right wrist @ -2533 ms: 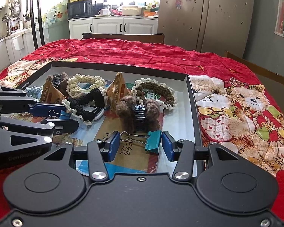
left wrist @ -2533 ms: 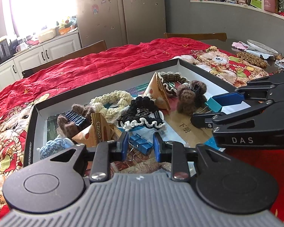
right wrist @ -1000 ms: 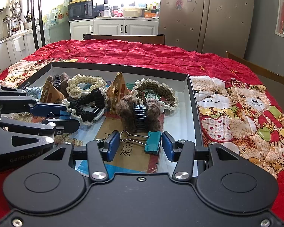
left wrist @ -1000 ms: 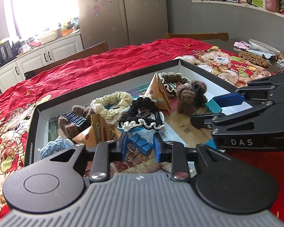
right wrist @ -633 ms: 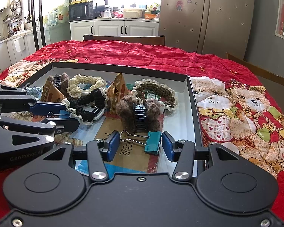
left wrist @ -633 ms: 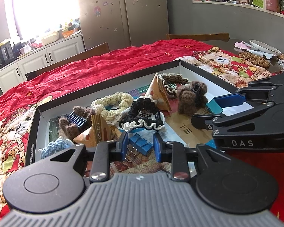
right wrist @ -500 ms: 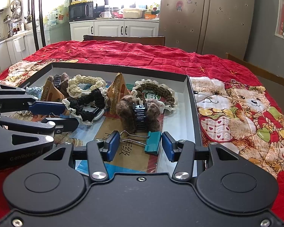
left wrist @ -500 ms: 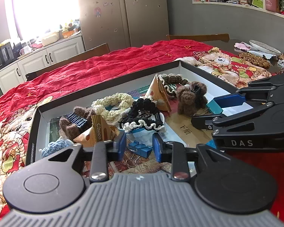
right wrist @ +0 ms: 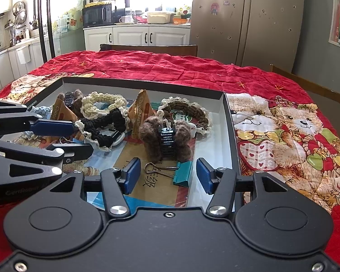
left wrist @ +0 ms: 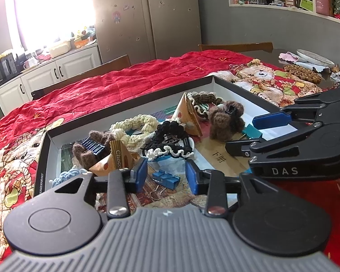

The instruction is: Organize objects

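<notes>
A shallow black-rimmed box (left wrist: 133,107) (right wrist: 147,85) holds crocheted rings, fuzzy brown hair clips, triangular snack packs and binder clips. My left gripper (left wrist: 165,174) is open over the box's near edge, with a blue binder clip (left wrist: 165,179) lying between and just beyond its fingers, untouched. My right gripper (right wrist: 167,174) is open, with a teal binder clip (right wrist: 181,173) lying on brown paper between its fingers. Each gripper shows in the other's view: the right gripper (left wrist: 256,133) and the left gripper (right wrist: 77,136).
The box lies on a red quilt with bear prints (right wrist: 294,136). In the box are a brown fuzzy clip (right wrist: 165,140), a black crocheted ring (left wrist: 170,136), a cream ring (left wrist: 133,127) and a light blue crochet piece (left wrist: 65,174). A plate (left wrist: 315,57) sits far right.
My left gripper has opened wider and let go of the blue binder clip, which now lies in the box. My right gripper has stayed still and open.
</notes>
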Motion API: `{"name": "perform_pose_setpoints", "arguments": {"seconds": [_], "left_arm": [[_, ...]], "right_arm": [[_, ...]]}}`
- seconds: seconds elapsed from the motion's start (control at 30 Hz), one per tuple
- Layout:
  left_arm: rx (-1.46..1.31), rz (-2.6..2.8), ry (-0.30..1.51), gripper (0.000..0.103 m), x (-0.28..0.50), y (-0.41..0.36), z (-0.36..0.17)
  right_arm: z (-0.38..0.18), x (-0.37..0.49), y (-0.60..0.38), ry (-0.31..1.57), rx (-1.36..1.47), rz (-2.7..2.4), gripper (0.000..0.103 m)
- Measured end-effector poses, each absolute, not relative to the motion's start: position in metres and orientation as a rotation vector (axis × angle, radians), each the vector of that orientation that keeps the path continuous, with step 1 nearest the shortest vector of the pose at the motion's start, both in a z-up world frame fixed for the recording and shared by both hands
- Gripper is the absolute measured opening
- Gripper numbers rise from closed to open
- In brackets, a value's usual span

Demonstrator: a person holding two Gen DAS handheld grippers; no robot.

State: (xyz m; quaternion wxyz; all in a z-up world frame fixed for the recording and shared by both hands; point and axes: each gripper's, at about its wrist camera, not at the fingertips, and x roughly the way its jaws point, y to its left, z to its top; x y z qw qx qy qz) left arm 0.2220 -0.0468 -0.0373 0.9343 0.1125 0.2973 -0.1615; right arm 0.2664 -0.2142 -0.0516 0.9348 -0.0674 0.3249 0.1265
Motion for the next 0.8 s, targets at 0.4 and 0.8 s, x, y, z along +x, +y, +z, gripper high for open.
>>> {"name": "perform_pose_setpoints", "arguments": {"seconds": [0.4, 0.8], "left_arm": [[0.226, -0.317, 0.595, 0.06, 0.211, -0.045, -0.029], [0.188, -0.297, 0.578, 0.067, 0.197, -0.036, -0.014]], "right_arm": [[-0.041, 0.26, -0.217, 0.646, -0.119, 0.268, 0.053], [-0.025, 0.247, -0.214, 0.614, -0.122, 0.28, 0.054]]}}
